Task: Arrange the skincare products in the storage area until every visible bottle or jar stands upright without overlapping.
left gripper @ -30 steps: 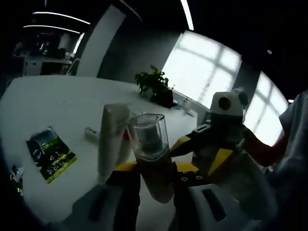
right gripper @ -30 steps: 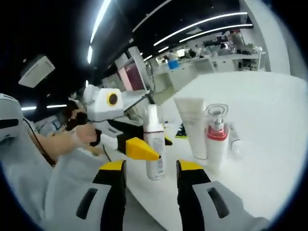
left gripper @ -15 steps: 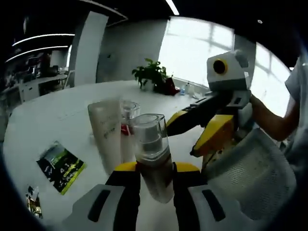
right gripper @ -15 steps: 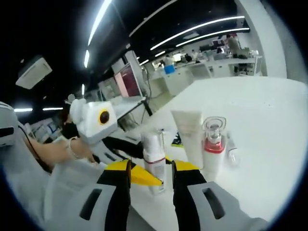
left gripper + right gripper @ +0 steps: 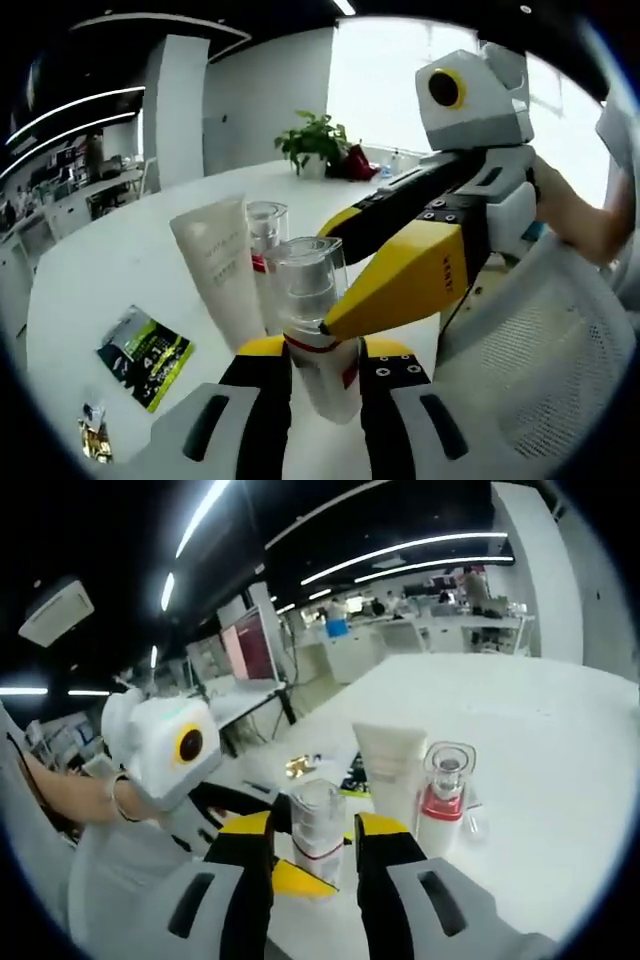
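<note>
While both grippers crowd it, the white pump bottle with clear cap and red band (image 5: 312, 310) stands nearest, between the left gripper (image 5: 325, 375) jaws, apparently clamped. Right gripper (image 5: 312, 855) straddles it narrowly; contact unclear. Advice: one gripper lets go first, then lower vertically onto the white table (image 5: 120, 270). Just beyond: upright white squeeze tube (image 5: 222, 265), red-collared clear-capped bottle (image 5: 266, 235); avoid nudging.

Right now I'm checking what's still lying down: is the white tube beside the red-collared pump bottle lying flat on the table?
No. The white tube stands upright on its cap, next to the red-collared pump bottle on the white table.
</note>
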Tool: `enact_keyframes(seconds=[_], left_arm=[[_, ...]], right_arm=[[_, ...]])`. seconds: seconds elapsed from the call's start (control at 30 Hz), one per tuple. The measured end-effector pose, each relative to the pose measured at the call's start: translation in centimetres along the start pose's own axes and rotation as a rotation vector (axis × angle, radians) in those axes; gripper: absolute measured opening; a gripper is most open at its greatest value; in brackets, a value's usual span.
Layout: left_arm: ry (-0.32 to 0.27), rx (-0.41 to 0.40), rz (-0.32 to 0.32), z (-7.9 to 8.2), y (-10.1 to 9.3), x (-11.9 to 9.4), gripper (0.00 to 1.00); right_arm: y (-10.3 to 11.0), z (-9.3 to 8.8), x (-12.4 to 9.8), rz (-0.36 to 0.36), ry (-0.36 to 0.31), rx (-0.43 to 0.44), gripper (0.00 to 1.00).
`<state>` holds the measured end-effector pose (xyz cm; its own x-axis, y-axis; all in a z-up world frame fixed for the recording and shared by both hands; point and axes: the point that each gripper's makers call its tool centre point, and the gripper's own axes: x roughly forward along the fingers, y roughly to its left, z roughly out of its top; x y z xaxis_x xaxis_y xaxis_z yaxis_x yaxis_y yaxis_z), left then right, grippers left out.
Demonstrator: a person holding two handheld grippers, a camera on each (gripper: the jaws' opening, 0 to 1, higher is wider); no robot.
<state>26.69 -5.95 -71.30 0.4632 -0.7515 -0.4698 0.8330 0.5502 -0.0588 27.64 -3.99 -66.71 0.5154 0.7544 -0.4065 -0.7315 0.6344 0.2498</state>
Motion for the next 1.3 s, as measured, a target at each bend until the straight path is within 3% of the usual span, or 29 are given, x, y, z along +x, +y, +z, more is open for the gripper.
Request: enact_keyframes(seconds=[0.3, 0.73, 0.9, 0.93, 1.3], left_arm=[[0.028, 0.097, 0.022, -0.1, -0.7, 0.3, 0.20], [0.042, 0.134, 0.014, -0.4, -1.0, 0.6, 0.21], [0.028, 0.189, -0.002, -0.5, -1.1, 0.7, 0.23], [0.007, 0.242, 0.003, -0.2, -0.9, 0.8, 0.23], [0.025, 0.193, -0.034, -0.8, -0.8, 0.9, 0.25]], right_arm=[[-0.1, -0.3, 0.4, -0.021, 0.004, 0.010, 0.27], [-0.2, -0.8, 0.4, -0.033, 0.021, -0.048, 0.22], [-0.2, -1.0, 0.3, -0.020, 0.030, -0.051, 0.22], [-0.2, -0.8, 0.2, -0.019, 0.026, -0.060, 0.22], [0.1, -1.3, 0.3, 0.007, 0.057, -0.127, 0.21]])
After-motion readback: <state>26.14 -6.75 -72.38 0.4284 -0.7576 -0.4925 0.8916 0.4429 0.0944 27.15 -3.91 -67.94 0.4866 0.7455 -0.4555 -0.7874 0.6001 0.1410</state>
